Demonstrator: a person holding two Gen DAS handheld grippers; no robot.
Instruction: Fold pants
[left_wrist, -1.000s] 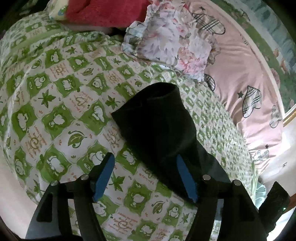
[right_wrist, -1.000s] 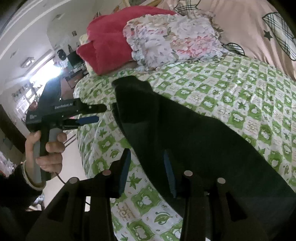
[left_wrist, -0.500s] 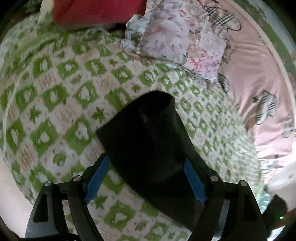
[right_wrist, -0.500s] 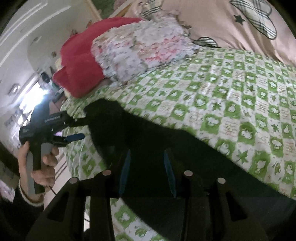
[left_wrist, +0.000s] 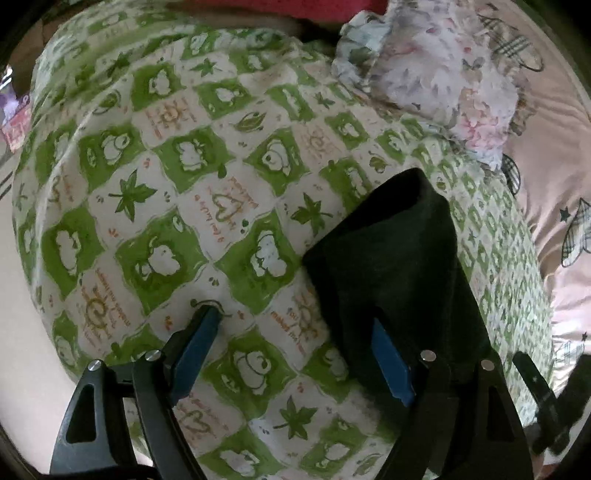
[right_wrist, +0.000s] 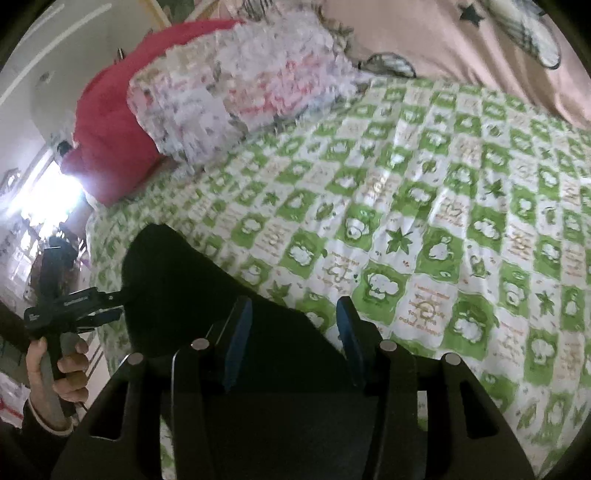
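Pants (left_wrist: 399, 266): black, lying in a long strip on the green-checked bedspread (left_wrist: 177, 206); half a second ago the left gripper (left_wrist: 295, 332) straddled the near end of the cloth, now it sits aside with jaws wide, only its right pad at the cloth edge, holding nothing. Right gripper (right_wrist: 291, 321) has moved along the strip; its jaws are opening, cloth edge between them, unpinched. Judgement: both ends released, next fold pending.

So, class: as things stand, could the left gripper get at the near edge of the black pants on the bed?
Probably yes. The left gripper is wide open just above the green checked bedspread, with the black pants lying flat beside its right finger. Nothing sits between them.
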